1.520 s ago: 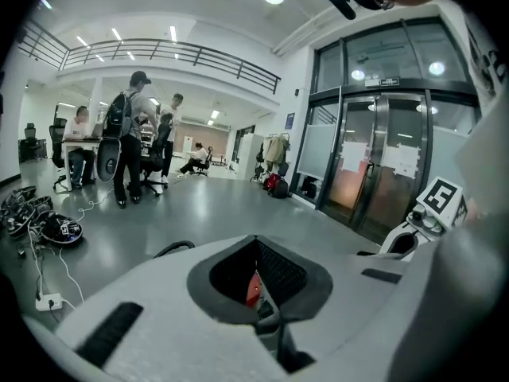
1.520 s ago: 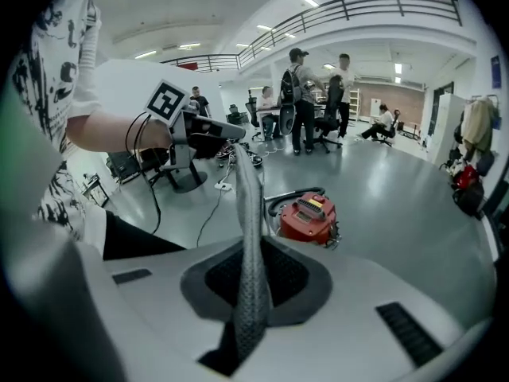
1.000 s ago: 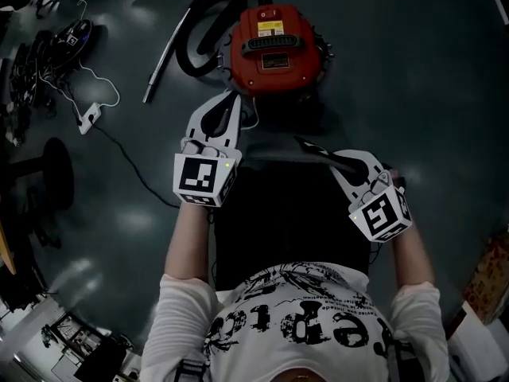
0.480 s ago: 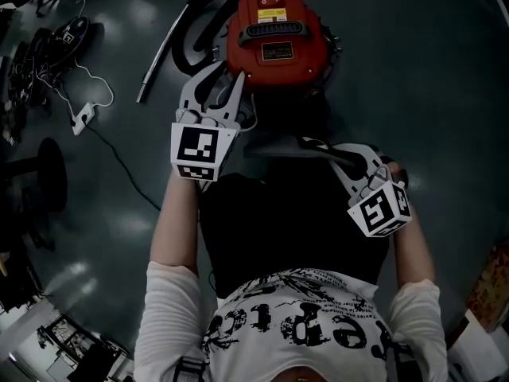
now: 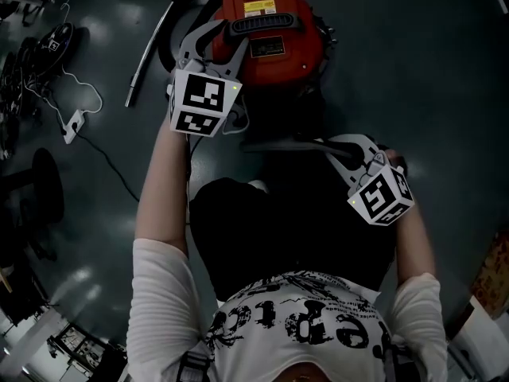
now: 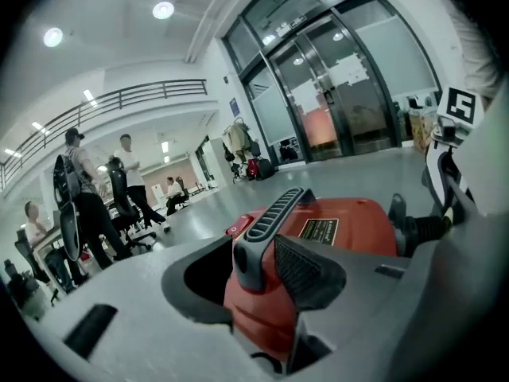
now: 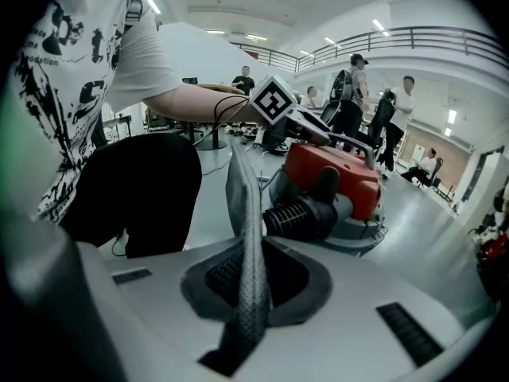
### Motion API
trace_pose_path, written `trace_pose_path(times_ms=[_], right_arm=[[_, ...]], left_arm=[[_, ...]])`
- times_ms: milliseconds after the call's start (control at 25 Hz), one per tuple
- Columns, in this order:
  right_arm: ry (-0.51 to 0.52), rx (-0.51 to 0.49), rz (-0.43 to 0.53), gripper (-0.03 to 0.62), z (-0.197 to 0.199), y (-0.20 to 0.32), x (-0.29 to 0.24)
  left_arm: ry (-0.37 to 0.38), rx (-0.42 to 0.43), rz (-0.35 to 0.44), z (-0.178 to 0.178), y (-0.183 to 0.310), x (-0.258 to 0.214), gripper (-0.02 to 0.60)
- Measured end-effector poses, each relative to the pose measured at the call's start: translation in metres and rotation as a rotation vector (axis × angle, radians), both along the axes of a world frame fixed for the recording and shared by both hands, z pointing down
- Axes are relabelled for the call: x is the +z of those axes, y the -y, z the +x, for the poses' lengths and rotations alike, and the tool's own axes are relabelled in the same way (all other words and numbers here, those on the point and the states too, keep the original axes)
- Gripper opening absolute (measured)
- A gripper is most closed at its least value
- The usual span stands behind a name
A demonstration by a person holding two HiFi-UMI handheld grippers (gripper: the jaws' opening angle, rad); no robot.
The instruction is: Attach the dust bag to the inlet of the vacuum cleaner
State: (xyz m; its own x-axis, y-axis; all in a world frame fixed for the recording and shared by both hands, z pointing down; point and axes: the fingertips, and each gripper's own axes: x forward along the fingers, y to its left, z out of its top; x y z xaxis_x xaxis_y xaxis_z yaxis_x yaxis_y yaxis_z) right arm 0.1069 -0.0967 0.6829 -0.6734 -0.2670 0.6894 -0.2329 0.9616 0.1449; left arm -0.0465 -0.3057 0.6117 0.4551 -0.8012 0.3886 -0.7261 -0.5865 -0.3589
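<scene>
The red vacuum cleaner point(image 5: 274, 42) stands on the dark floor at the top of the head view, its grey carry handle point(image 6: 269, 223) running along its top. My left gripper point(image 5: 218, 37) reaches over the vacuum's left side. Its jaws have just been opening and now stand open with the near end of the handle between them point(image 6: 258, 275). My right gripper point(image 5: 324, 146) is lower right, shut on the edge of the grey dust bag point(image 7: 245, 213), which stretches left as a flat dark strip point(image 5: 274, 144). The ribbed black inlet hose point(image 7: 298, 212) lies just beyond the bag.
A black hose point(image 5: 181, 10) and a metal wand point(image 5: 148, 54) lie left of the vacuum. A white power strip point(image 5: 71, 122) with its cable is at far left. The person's dark lap point(image 5: 294, 229) fills the middle. Several people point(image 6: 87, 205) stand in the background.
My left gripper has moved up the picture from beside the lap onto the vacuum's top, and its jaws have spread around the handle. The right gripper keeps the bag and has barely shifted.
</scene>
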Motion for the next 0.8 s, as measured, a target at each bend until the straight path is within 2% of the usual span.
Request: trace_pose_path(times_ms=[160, 360, 440, 640, 800], right_arm=[[0.007, 0.009, -0.005, 0.023, 0.0, 0.002, 0.005], [0.011, -0.015, 0.02, 0.023, 0.0, 0.005, 0.009], [0.012, -0.002, 0.025, 0.023, 0.001, 0.008, 0.01], [0.001, 0.069, -0.006, 0.025, 0.004, 0.021, 0.014], [-0.075, 0.013, 0.033, 0.025, 0.004, 0.024, 0.015]], left_arm=[[0.083, 0.09, -0.013, 0.009, 0.01, 0.012, 0.153], [0.209, 0.275, 0.023, 0.02, 0.013, 0.013, 0.155], [0.211, 0.306, 0.021, 0.023, 0.013, 0.012, 0.155], [0.152, 0.338, 0.039, 0.026, 0.012, 0.005, 0.155], [0.131, 0.349, 0.04, 0.026, 0.013, 0.005, 0.155]])
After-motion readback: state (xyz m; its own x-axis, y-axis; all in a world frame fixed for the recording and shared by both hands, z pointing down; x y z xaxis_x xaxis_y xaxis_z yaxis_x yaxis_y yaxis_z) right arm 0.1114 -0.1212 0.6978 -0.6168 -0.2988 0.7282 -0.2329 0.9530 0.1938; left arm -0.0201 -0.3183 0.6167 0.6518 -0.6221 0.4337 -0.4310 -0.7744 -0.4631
